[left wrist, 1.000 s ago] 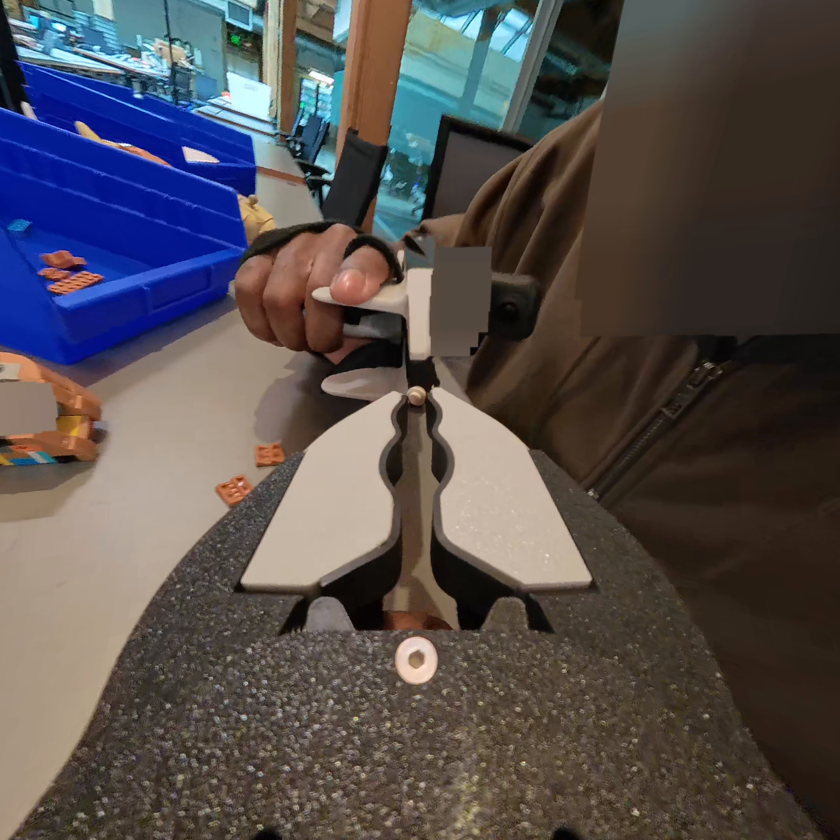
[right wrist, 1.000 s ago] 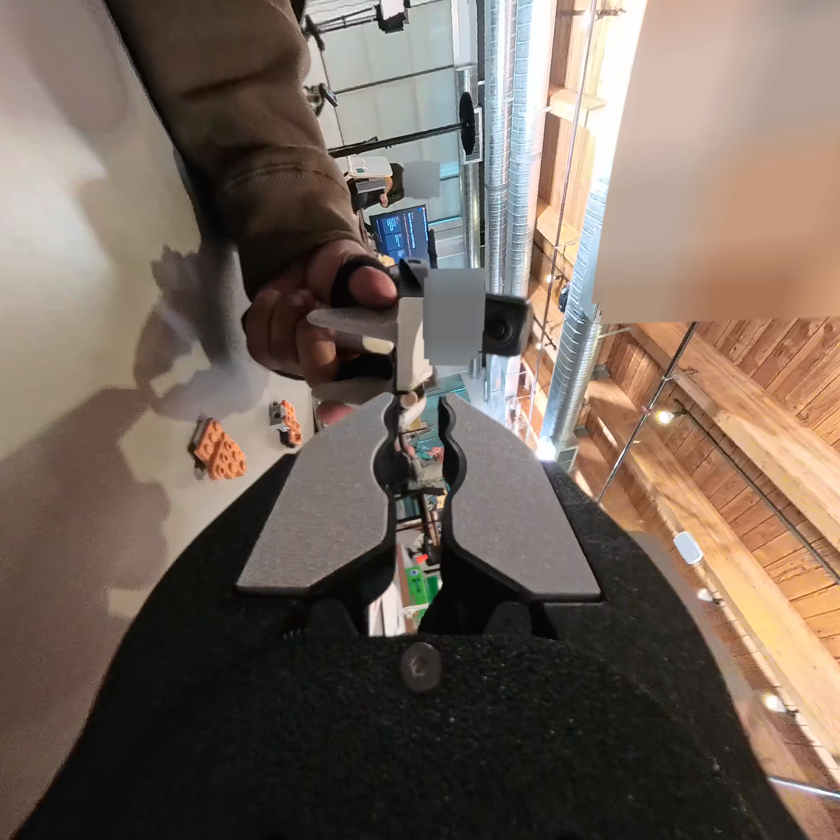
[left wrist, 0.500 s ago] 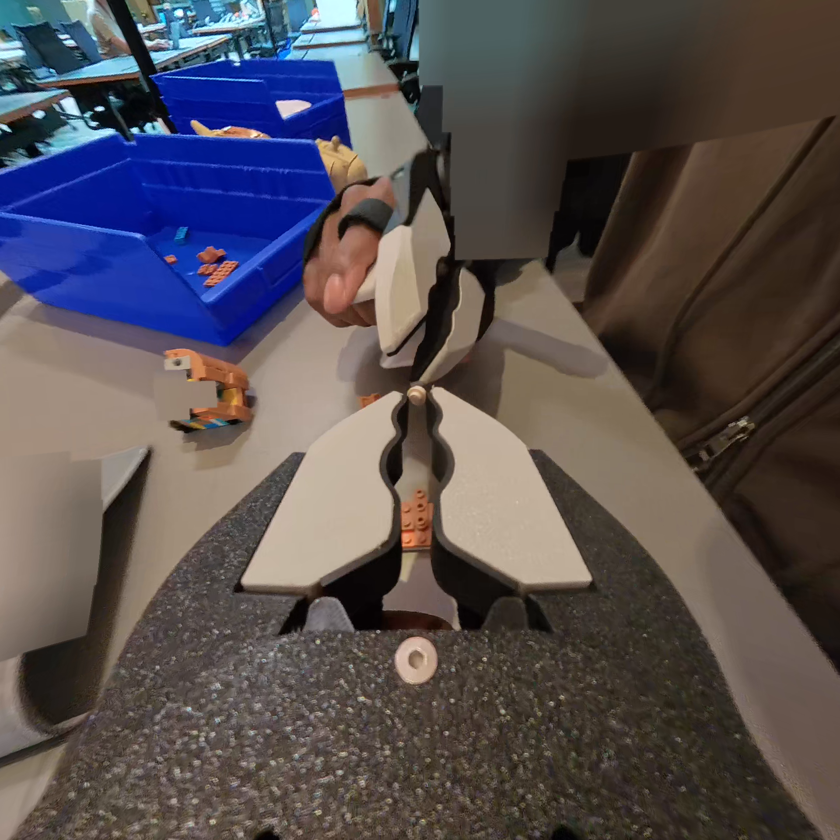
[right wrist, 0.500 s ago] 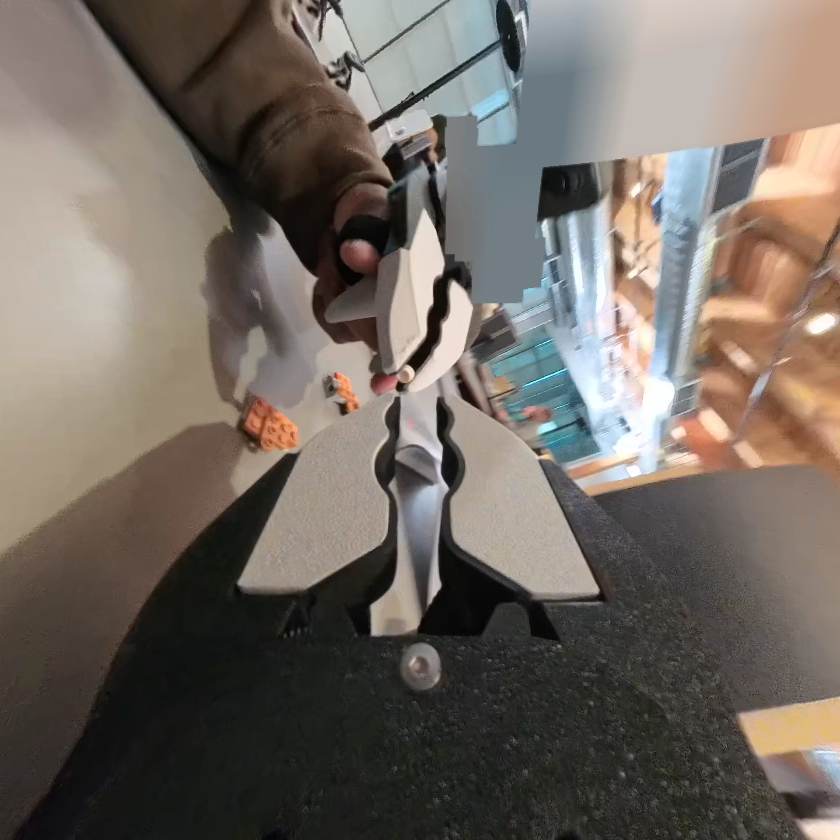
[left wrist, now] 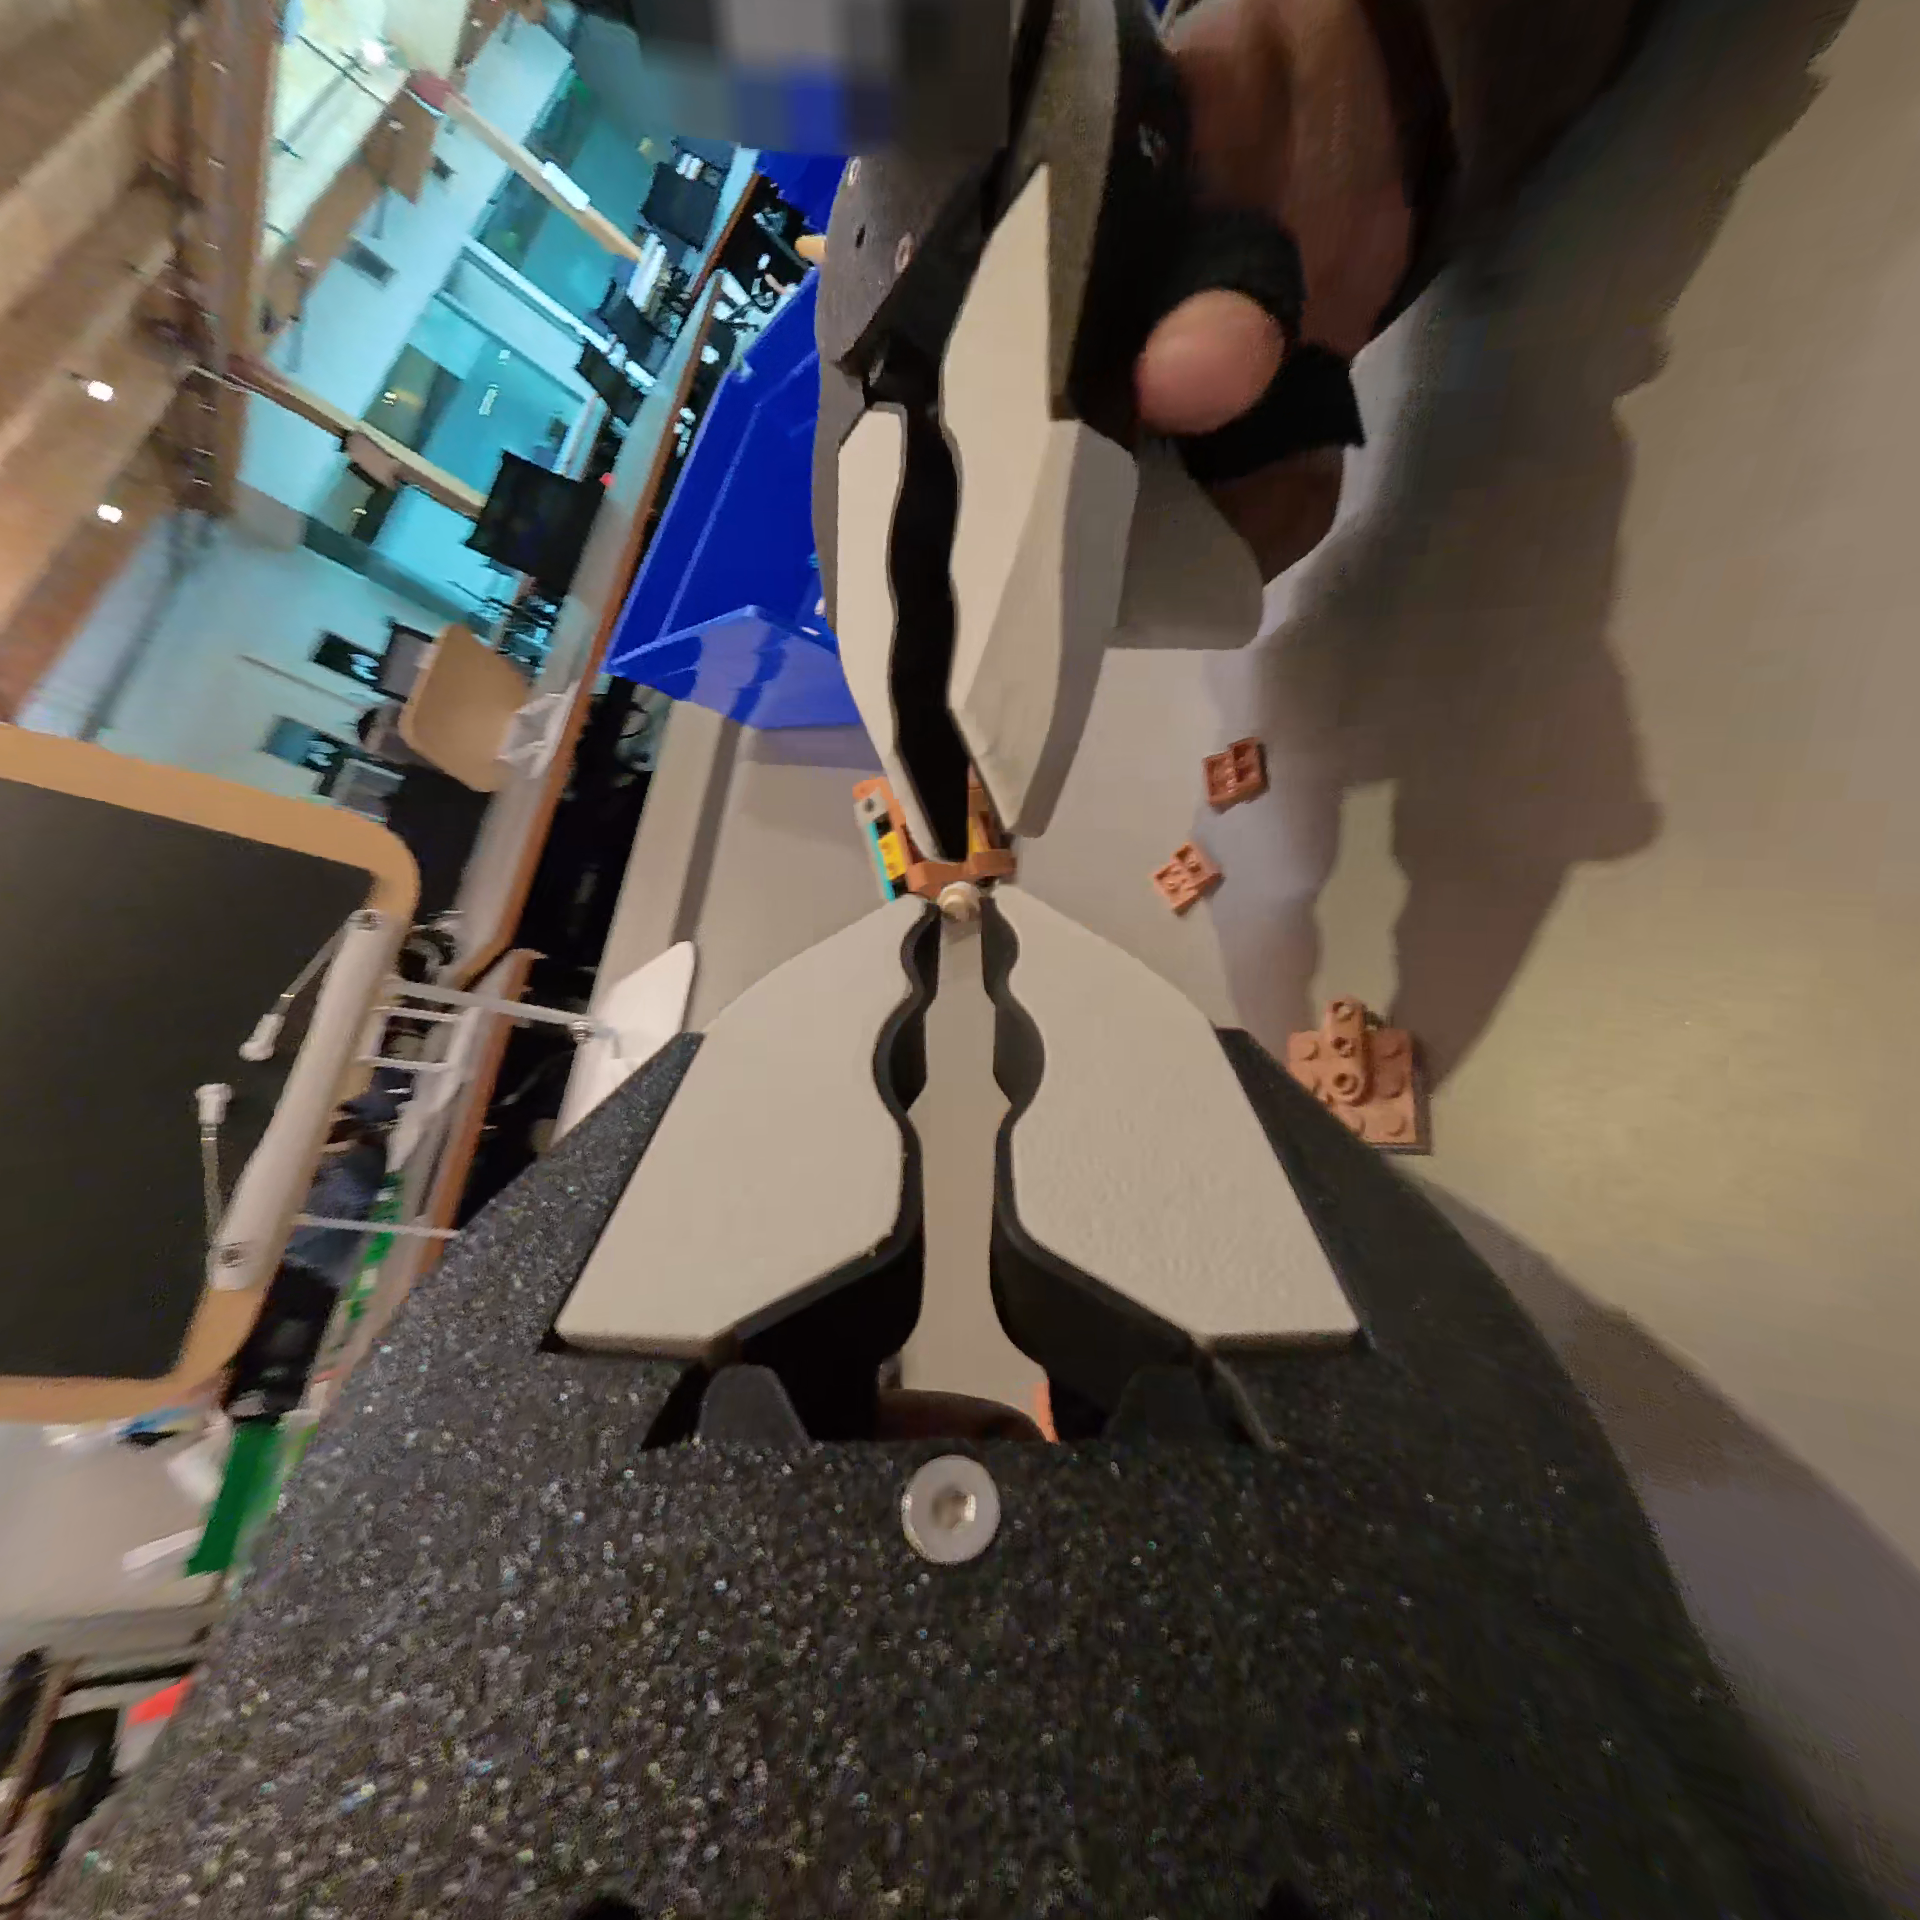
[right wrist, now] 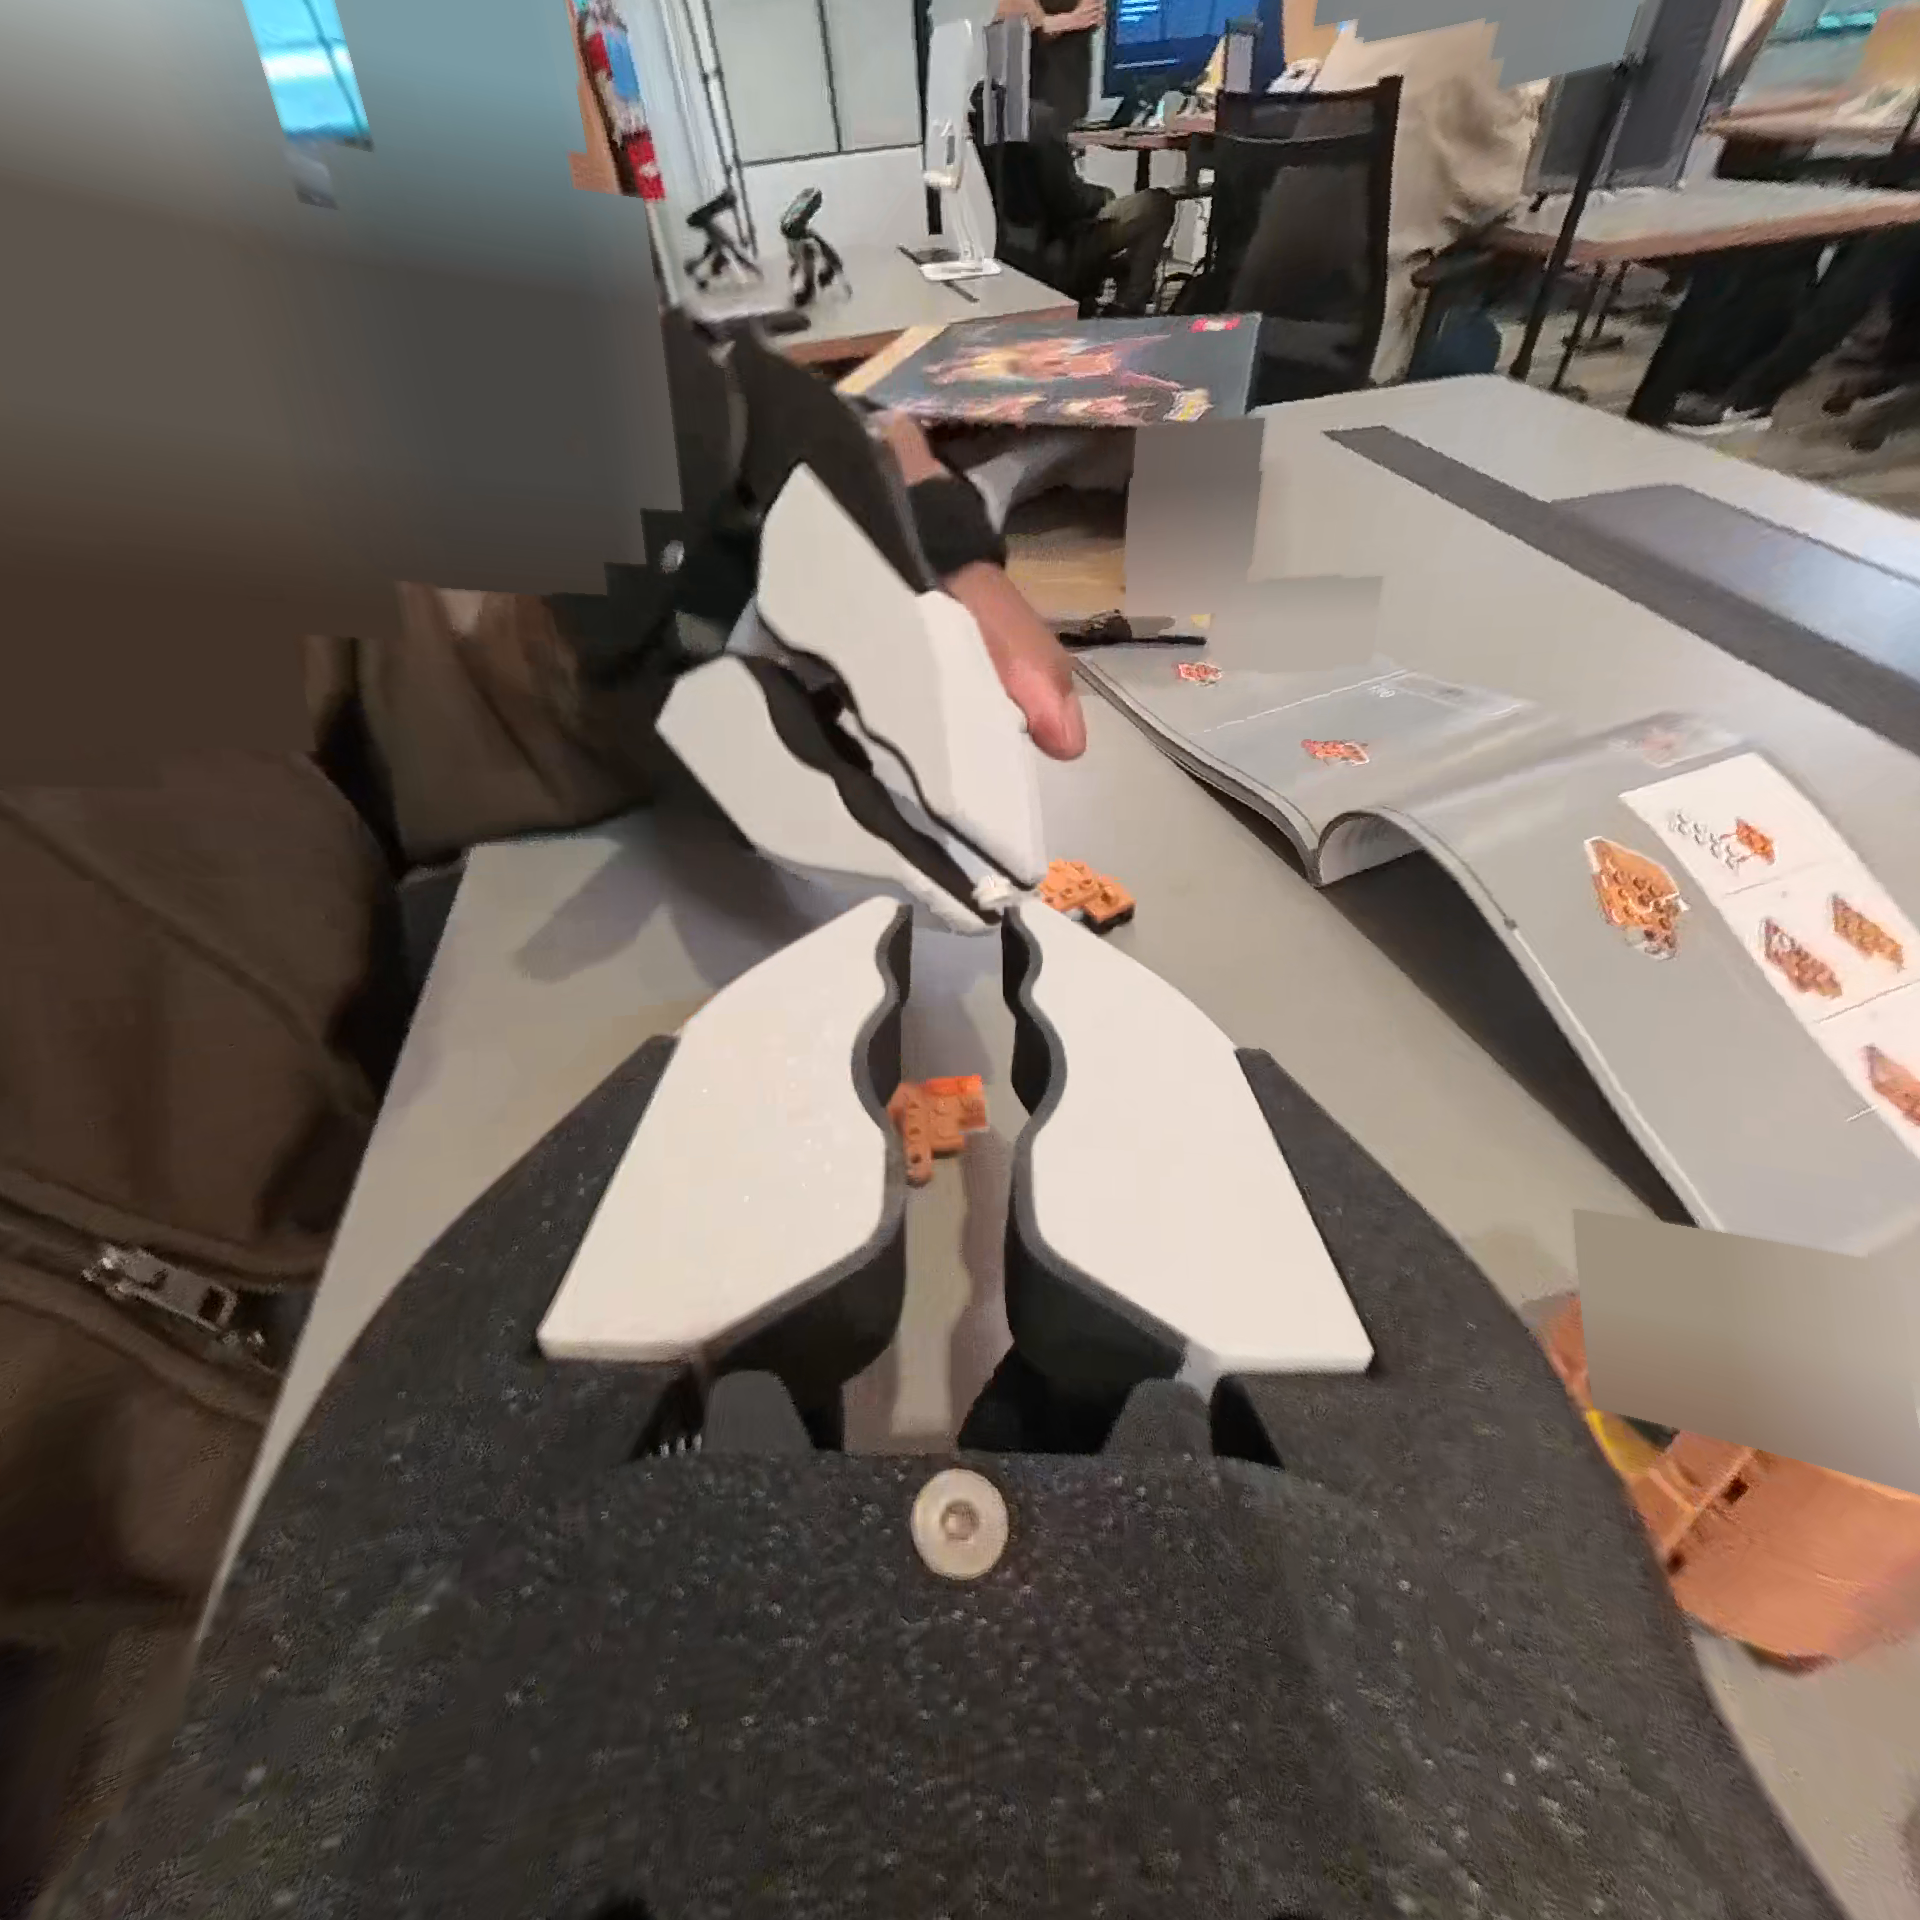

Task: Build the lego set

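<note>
My left gripper (left wrist: 956, 909) is shut on a small tan round piece (left wrist: 956, 896), pinched at the very fingertips above the grey table (left wrist: 1662, 727). My right gripper (right wrist: 961, 920) stands slightly open with nothing between its fingers. The two grippers meet tip to tip: the right gripper (left wrist: 961, 831) comes in from the top of the left wrist view. The left gripper (right wrist: 987, 894) with its small pale piece (right wrist: 994, 889) comes in from the top left of the right wrist view. A small orange and teal lego assembly (left wrist: 883, 831) lies just behind the tips.
Loose orange plates (left wrist: 1236, 774) (left wrist: 1184, 876) and a stacked plate group (left wrist: 1356, 1081) lie on the table. A blue bin (left wrist: 748, 582) stands farther off. An open instruction booklet (right wrist: 1455, 790), a lego box (right wrist: 1060, 384), more orange pieces (right wrist: 935, 1122) (right wrist: 1086, 894) and an orange model (right wrist: 1766, 1538) show in the right wrist view. The orange model (right wrist: 1766, 1538) is about 15 cm from both grippers' fingertips.
Both grippers have swung and rolled while staying tip to tip. The left view now has the table on its right; the right view now looks level over the table. The left gripper still holds the piece.
</note>
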Demonstrator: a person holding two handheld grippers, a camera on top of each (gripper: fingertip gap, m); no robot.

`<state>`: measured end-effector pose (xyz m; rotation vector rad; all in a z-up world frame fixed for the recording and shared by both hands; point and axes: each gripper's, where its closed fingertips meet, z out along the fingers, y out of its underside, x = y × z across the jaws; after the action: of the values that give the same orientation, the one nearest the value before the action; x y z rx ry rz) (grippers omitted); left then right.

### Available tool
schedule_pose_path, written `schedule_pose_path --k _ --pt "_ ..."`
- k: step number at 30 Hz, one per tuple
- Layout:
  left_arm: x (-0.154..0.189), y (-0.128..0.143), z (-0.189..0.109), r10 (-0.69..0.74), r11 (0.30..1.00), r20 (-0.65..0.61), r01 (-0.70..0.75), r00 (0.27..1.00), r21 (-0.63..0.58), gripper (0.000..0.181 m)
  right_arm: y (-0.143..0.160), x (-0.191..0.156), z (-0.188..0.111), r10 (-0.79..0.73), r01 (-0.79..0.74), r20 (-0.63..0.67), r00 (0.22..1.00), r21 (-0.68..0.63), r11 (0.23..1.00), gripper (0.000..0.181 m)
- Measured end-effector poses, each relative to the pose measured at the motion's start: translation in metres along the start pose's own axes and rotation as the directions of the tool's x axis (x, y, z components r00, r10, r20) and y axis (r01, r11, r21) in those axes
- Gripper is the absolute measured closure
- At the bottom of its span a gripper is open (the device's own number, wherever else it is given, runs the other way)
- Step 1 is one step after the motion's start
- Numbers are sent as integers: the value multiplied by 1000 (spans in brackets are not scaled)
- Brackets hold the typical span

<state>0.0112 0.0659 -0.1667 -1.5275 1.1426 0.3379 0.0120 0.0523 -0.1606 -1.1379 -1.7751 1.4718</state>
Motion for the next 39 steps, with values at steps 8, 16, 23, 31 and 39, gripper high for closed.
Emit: schedule_pose_path --k 8,16,23,31,39 --pt "-6 -5 0 139 990 97 -136 986 -34 173 -2 2 1 126 -126 -1 992 -2 992 165" --pt "-4 -7 2 264 964 131 -258 956 -62 173 2 3 1 224 -224 51 973 -2 975 166" --pt "-3 -6 4 341 940 163 -333 926 -79 173 1 3 -2 291 -295 116 950 24 955 166" --pt "3 -5 11 379 926 180 -370 908 -80 173 9 6 -2 378 -393 173 910 59 918 174" --pt "3 -14 15 161 984 161 -170 974 47 168 2 5 -19 408 -448 233 883 156 880 175"
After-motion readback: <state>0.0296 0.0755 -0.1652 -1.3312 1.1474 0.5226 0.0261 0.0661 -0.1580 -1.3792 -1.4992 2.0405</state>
